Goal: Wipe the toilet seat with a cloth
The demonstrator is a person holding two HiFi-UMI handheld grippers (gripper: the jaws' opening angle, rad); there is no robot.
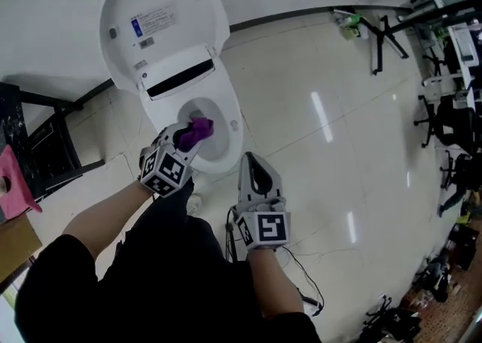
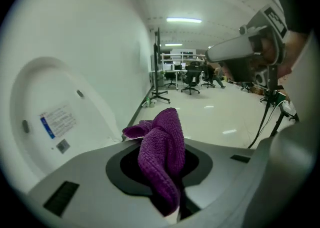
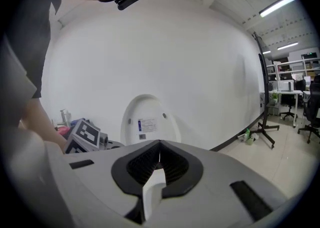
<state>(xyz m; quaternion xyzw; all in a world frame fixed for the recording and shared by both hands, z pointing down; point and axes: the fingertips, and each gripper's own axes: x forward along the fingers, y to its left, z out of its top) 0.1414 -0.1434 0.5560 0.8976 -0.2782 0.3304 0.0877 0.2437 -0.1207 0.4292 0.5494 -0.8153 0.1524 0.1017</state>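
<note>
A white toilet (image 1: 230,108) stands against the wall with its lid (image 1: 162,17) raised. My left gripper (image 1: 188,138) is shut on a purple cloth (image 1: 197,130) and holds it over the left front of the seat rim, above the bowl. In the left gripper view the cloth (image 2: 162,154) bunches up between the jaws, with the lid (image 2: 50,122) to its left. My right gripper (image 1: 254,172) hovers to the right of the toilet's front, jaws shut and empty. In the right gripper view the lid (image 3: 147,124) shows beyond the closed jaws.
A black rack (image 1: 34,138) stands left of the toilet with a pink item (image 1: 15,183) by it. A black stand (image 1: 384,44) and office chairs (image 1: 444,115) sit on the glossy tiled floor at right. A cable (image 1: 305,289) trails from my right gripper.
</note>
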